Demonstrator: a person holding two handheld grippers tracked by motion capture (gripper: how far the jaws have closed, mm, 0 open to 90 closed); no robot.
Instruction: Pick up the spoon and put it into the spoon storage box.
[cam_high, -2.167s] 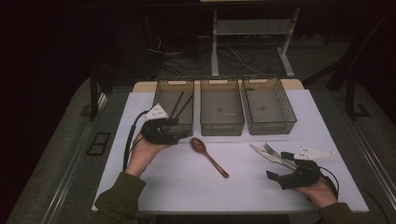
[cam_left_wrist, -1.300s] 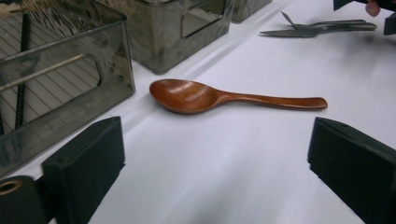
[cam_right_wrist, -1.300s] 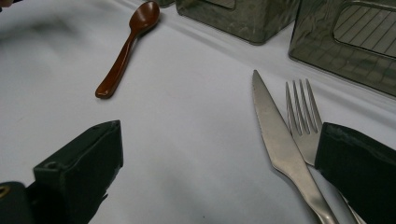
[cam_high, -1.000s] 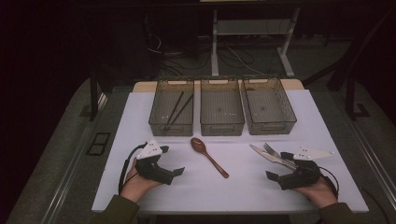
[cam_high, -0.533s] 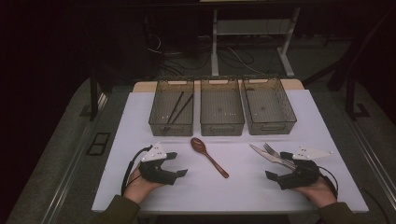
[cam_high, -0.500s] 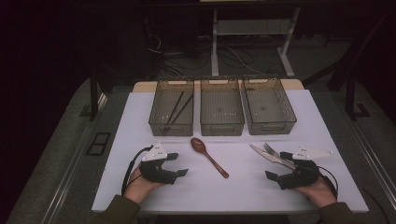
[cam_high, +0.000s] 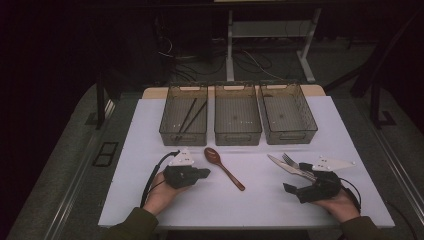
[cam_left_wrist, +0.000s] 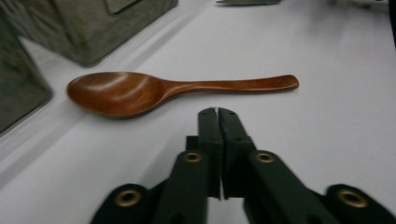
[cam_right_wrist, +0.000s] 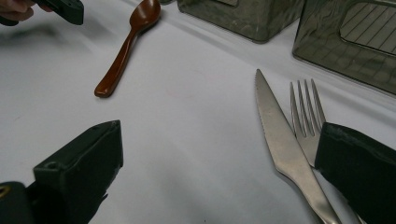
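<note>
The left gripper (cam_left_wrist: 217, 112), jaws just closed on nothing, sits beside the wooden spoon (cam_left_wrist: 140, 91) lying mid-table before the bins (cam_high: 183, 114); next it must reopen to grasp.

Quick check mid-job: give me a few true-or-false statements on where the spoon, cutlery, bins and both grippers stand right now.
1. The left gripper is shut with nothing between its jaws. True.
2. The wooden spoon lies in the middle bin. False: it lies on the white table, in front of the bins.
3. The left bin holds dark sticks. True.
4. The right gripper is shut on the knife. False: its jaws stand open, and the knife and fork lie on the table.
5. The right bin holds the fork. False: nothing shows in it.
</note>
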